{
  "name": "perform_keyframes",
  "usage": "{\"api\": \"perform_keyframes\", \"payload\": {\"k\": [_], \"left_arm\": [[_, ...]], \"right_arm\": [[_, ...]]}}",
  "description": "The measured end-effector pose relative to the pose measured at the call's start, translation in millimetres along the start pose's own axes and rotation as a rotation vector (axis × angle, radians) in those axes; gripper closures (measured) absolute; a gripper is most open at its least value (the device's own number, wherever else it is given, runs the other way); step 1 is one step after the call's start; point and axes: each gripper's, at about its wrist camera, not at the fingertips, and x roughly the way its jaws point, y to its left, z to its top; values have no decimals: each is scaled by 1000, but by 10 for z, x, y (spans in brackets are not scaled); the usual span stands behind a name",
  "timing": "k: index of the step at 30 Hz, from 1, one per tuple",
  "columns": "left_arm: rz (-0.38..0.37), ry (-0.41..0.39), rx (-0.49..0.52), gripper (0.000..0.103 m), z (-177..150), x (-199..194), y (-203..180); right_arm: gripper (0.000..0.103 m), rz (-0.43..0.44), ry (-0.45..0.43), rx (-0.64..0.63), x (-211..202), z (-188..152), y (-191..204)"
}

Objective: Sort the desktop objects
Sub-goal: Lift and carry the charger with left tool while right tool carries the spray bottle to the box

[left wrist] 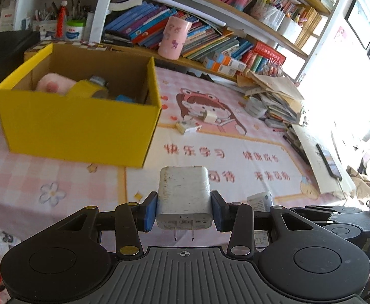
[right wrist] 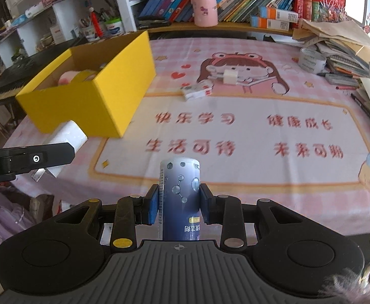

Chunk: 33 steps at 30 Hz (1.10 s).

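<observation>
Holding steady: left gripper (left wrist: 184, 209) clamped on white charger (left wrist: 183, 193), right gripper (right wrist: 178, 206) clamped on blue bottle (right wrist: 181, 200), both above the near edge of the pink cartoon desk mat (right wrist: 248, 131). Yellow box (left wrist: 78, 109) sits on the mat's far-left, plush and jars inside. Right of the box: small carton (right wrist: 196, 91), second charger (right wrist: 230, 76), tape roll (right wrist: 311, 60). Bookshelf (right wrist: 210, 0) behind the box.
</observation>
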Motion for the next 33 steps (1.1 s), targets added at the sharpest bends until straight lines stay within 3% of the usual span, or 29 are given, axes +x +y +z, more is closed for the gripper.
{"api": "perform_keyframes", "payload": {"k": [13,33], "left_arm": [[14,6,2,61,-252,-373,272],[61,-49,-65,61,-326,-655,579]], "right_arm": [[73,35,5,-5,-75,-299,498],[73,111,15,-130,-43,-295,958]]}}
